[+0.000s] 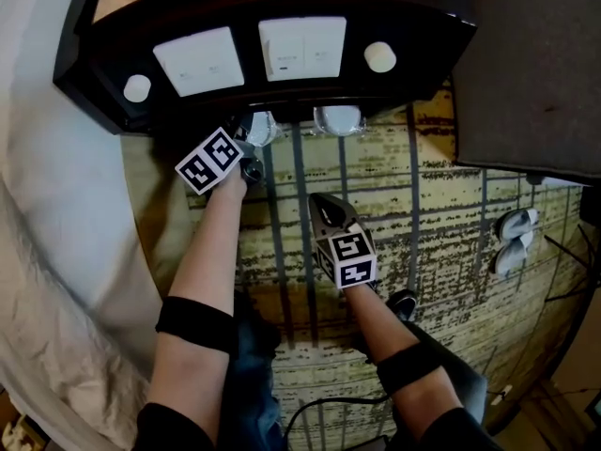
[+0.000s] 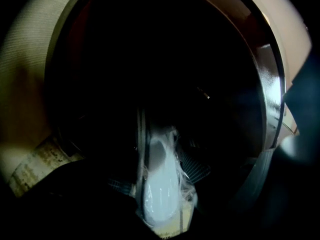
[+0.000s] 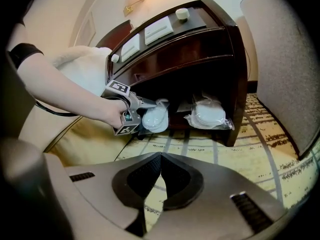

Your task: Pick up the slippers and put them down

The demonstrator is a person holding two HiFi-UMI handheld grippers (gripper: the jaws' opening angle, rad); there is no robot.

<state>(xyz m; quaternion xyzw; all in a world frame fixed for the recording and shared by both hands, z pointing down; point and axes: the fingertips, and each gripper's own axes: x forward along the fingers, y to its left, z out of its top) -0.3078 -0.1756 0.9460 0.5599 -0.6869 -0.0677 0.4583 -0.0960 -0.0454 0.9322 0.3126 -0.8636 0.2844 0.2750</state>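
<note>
Two white slippers in clear plastic wrap lie in the open bottom of a dark wooden nightstand (image 1: 282, 101). The left slipper (image 1: 261, 128) (image 3: 156, 119) sits at the tips of my left gripper (image 1: 252, 153) (image 3: 145, 109). In the dark left gripper view this slipper (image 2: 160, 184) lies lengthwise between the jaws of my left gripper (image 2: 160, 196), which stand apart from it, open. The right slipper (image 1: 339, 118) (image 3: 207, 115) lies untouched. My right gripper (image 1: 322, 200) (image 3: 161, 156) hovers over the carpet in front of the nightstand, shut and empty.
A white bed (image 1: 56, 205) runs along the left. Patterned carpet (image 1: 441, 214) covers the floor. A grey upholstered piece (image 1: 535, 73) stands at the right. Two small white objects (image 1: 515, 238) and cables lie on the carpet at the far right.
</note>
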